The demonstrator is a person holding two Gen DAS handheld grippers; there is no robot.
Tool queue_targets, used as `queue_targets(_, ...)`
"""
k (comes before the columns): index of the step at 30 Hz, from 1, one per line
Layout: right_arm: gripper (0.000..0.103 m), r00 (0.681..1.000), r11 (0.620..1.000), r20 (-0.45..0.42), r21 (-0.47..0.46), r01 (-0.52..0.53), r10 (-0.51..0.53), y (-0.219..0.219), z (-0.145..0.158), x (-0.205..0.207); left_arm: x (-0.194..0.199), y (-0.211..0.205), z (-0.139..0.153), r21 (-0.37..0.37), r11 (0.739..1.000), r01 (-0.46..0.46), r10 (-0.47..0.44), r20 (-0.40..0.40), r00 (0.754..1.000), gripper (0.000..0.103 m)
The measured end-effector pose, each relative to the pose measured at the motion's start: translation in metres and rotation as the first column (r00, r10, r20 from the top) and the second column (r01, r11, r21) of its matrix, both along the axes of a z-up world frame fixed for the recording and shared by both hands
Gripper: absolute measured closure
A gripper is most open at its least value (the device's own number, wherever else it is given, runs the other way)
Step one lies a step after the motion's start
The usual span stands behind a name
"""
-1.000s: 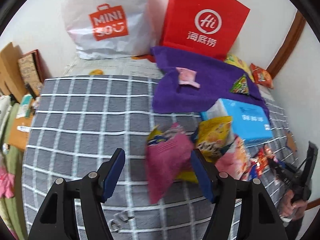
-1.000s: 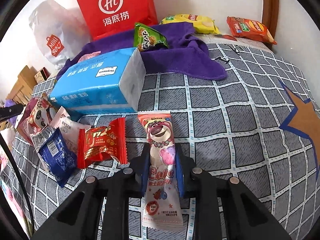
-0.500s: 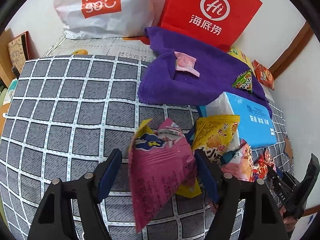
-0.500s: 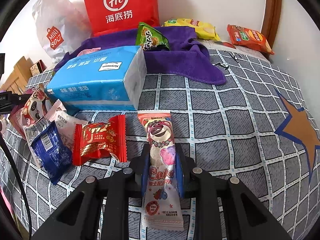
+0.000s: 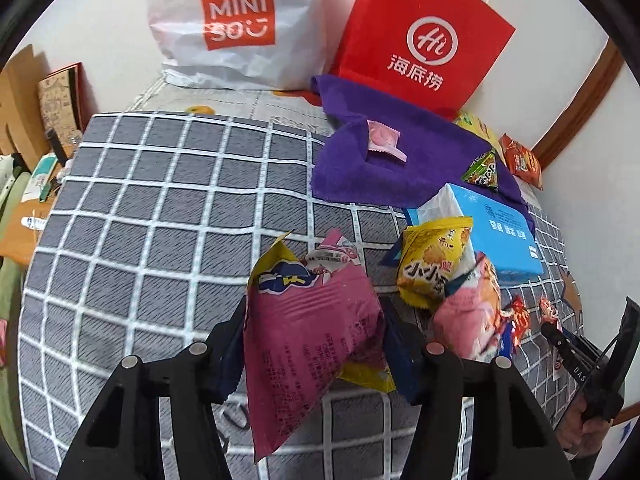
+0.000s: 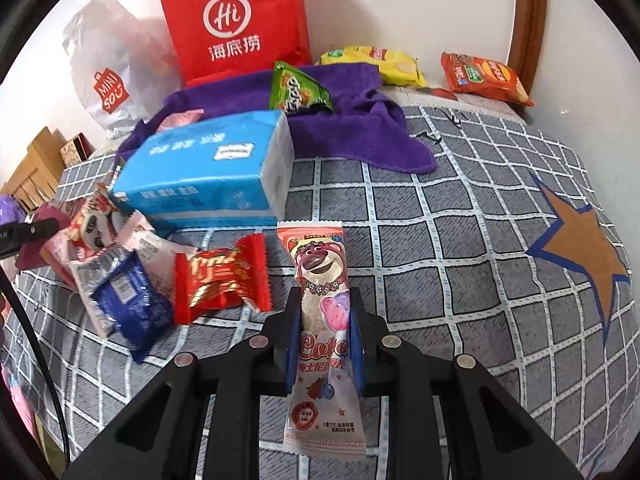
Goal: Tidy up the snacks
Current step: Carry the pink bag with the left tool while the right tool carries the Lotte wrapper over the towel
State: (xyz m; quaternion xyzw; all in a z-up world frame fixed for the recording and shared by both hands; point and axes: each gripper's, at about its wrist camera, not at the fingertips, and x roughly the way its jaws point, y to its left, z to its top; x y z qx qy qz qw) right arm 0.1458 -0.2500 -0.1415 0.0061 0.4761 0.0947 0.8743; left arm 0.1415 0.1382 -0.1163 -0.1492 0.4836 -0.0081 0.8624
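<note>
- Up close in the left wrist view, the left claw (image 5: 314, 334) has just been closing, and its blue pads now press both sides of a pink snack packet (image 5: 304, 336), which stands tilted with its bottom corner hanging toward the camera.
- Behind that packet a yellow-and-blue wrapper (image 5: 276, 274) sticks up, touching it.
- Just to the right a yellow cracker bag (image 5: 434, 262) leans against a blue tissue pack (image 5: 496, 232), with a pink-and-orange packet (image 5: 472, 312) near it.
- Farther off, a purple towel (image 5: 400, 160) carries a small pink sachet (image 5: 384, 140) and a green packet (image 5: 482, 168).
- At the far edge, against the wall, a white shopping bag (image 5: 240, 24) and a red paper bag (image 5: 420, 44) stand.
- Everything lies on a bed with a grey checked cover (image 5: 160, 220).
- At the right edge the other claw shows dark, in a person's hand (image 5: 592, 432).
- Next, in the right wrist view, the right claw (image 6: 324, 340) is pressed together on a long pink bear-print snack bar (image 6: 322, 312), pinched at its middle, its far end pointing away.
- To the left lie a red candy packet (image 6: 220, 276) and a dark blue packet (image 6: 128, 300), beside other wrappers.
- Beyond them sits the blue tissue pack (image 6: 208, 172); the green packet (image 6: 298, 90) rests on the purple towel (image 6: 360, 128).
- Far right, a yellow bag (image 6: 376, 62) and an orange-red bag (image 6: 484, 76) lie near the wall.
</note>
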Motion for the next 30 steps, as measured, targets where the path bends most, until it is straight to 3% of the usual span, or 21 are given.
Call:
queue_targets(16, 0.082, 0.997, 1.000, 0.076, 0.021, -0.015, 0.013, 0.016, 0.056, -0.021, -0.046, -0.036, 0.063, 0.019, 0.994, 0.108, -0.110, 0.137, 0.984, 0.046)
queue_targets(30, 0.082, 0.992, 0.999, 0.128, 0.050, -0.010, 0.003, 0.026, 0.096, 0.019, 0.006, -0.089, 0.106, 0.041, 0.972, 0.231, -0.235, 0.190, 0.953, 0.046)
